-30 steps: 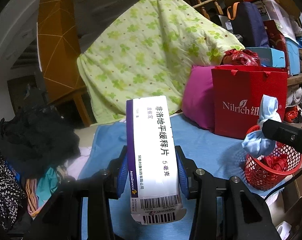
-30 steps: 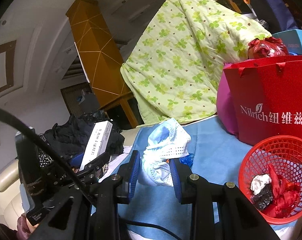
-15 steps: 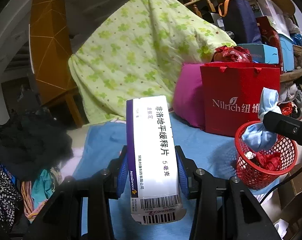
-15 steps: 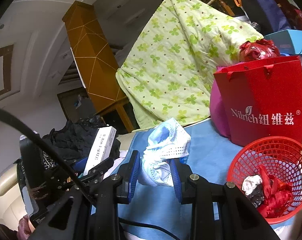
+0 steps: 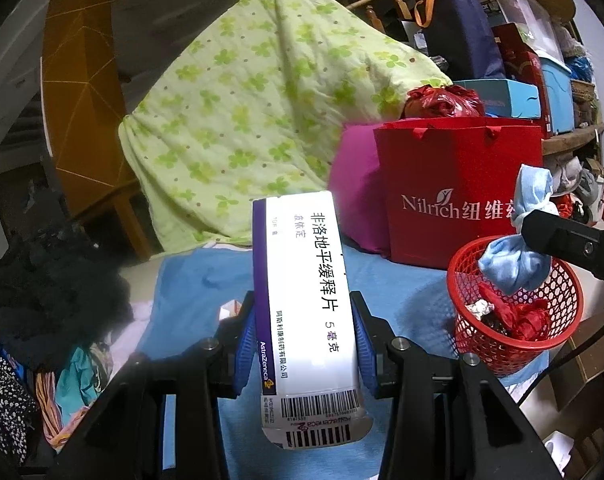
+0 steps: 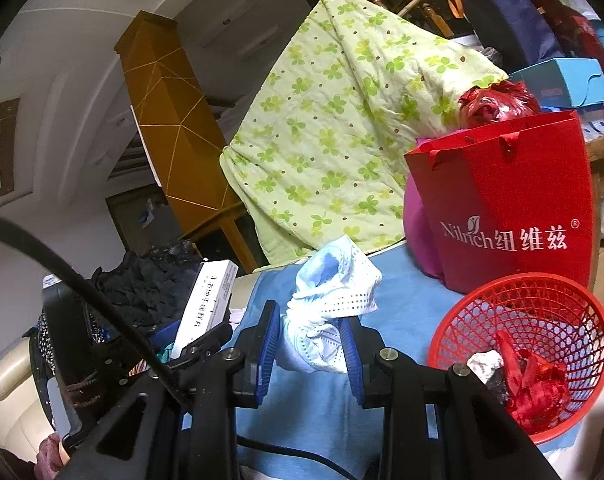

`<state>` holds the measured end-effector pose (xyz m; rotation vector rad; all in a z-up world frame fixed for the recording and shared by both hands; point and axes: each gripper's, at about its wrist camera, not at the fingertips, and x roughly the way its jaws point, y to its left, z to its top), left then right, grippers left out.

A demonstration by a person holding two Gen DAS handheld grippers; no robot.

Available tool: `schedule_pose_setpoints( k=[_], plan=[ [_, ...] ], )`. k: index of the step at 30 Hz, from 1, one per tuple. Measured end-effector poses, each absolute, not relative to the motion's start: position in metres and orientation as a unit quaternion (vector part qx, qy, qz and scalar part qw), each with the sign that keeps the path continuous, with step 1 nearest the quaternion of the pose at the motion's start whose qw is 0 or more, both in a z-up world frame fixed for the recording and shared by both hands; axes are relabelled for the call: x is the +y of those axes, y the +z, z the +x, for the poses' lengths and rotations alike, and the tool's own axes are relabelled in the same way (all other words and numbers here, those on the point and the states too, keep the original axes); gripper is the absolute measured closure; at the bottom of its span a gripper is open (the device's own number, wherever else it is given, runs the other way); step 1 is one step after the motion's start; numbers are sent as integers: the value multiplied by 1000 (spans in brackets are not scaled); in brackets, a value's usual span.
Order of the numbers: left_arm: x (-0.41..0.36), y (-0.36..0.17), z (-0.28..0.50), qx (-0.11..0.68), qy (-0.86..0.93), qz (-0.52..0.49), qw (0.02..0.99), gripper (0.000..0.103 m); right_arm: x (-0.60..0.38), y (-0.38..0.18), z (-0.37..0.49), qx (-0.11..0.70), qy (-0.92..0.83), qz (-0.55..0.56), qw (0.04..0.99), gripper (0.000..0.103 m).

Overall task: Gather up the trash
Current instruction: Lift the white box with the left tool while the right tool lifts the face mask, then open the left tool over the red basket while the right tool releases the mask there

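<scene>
Left gripper (image 5: 304,340) is clamped on a white medicine box (image 5: 302,300) with a purple edge stripe; blue pads (image 5: 246,344) press both long sides. Box stands roughly upright between the fingers, barcode end toward the camera, top end leaning slightly left. In the right wrist view the same box (image 6: 210,308) shows at far left, well apart from the basket.

Right gripper (image 6: 310,348) is closed narrow on a crumpled blue-and-white face mask (image 6: 330,300); the wad bulges up above the pads. In the left wrist view the mask (image 5: 518,240) hangs directly over the rim of the red mesh basket (image 5: 558,344), pinched by the black finger coming in from the right edge.

Basket (image 6: 550,308) sits on a blue cloth (image 6: 310,408) at the near right corner, just in front of a red paper bag (image 6: 510,208). It holds red crumpled wrapping (image 6: 534,384) and a white paper ball (image 6: 484,362), plus something dark that can't be made out.

Behind the bag: magenta cushion (image 5: 354,184), green clover-print quilt (image 5: 254,120) draped over a wooden rail. Dark clothes pile (image 5: 42,280) off to the left of the cloth.
</scene>
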<state>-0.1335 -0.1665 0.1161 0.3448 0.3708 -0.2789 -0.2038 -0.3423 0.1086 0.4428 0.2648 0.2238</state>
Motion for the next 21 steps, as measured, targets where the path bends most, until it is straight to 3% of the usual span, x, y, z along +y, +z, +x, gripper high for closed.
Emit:
schedule_pose_setpoints(
  k=[21],
  plan=[
    [-198,109,-139,191,-167,193,948,58,-365,105,-214,123,86,238,959,70]
  ],
)
